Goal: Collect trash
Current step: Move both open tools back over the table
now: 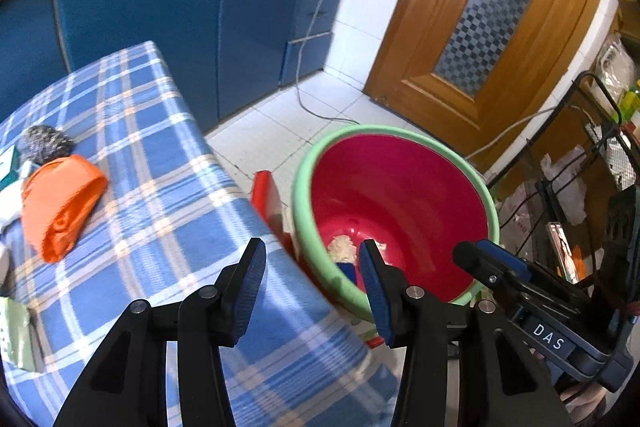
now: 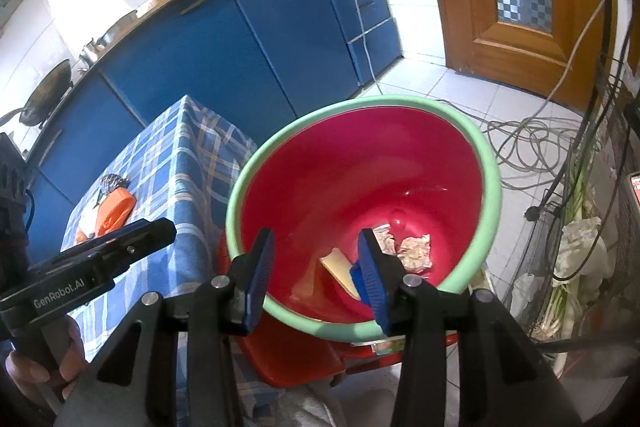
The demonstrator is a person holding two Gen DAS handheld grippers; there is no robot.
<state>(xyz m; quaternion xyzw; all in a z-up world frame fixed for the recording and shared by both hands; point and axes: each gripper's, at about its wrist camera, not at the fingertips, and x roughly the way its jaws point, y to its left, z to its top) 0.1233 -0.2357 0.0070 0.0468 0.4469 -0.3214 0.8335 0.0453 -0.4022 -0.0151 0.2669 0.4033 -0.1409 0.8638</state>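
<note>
1. Two pieces of writing can be read: "DAS" in white on the body of the right gripper as seen from the left wrist view, and "GenRobot.AI" in white on the body of the left gripper as seen from the right wrist view.
2. The bin (image 2: 494, 187) is a round bucket, red inside with a pale green rim, standing just beside the worktop (image 1: 168, 195), which carries a blue checked cloth. Its mouth faces up.
3. At its bottom lie two crumpled foil wads (image 2: 416, 253), touching each other, and a flat pale yellow piece (image 2: 340, 269) whose long axis runs from upper left to lower right in the right wrist view.
4. On the worktop lie an orange bag (image 1: 60, 205), lengthwise toward the worktop's near edge, and a grey scouring ball (image 1: 42, 145) touching its far end.
5. The left gripper (image 1: 310, 291) stands moderately open and empty over the worktop's edge.
6. The right gripper (image 2: 316, 277) stands moderately open and empty above the bin.
</note>
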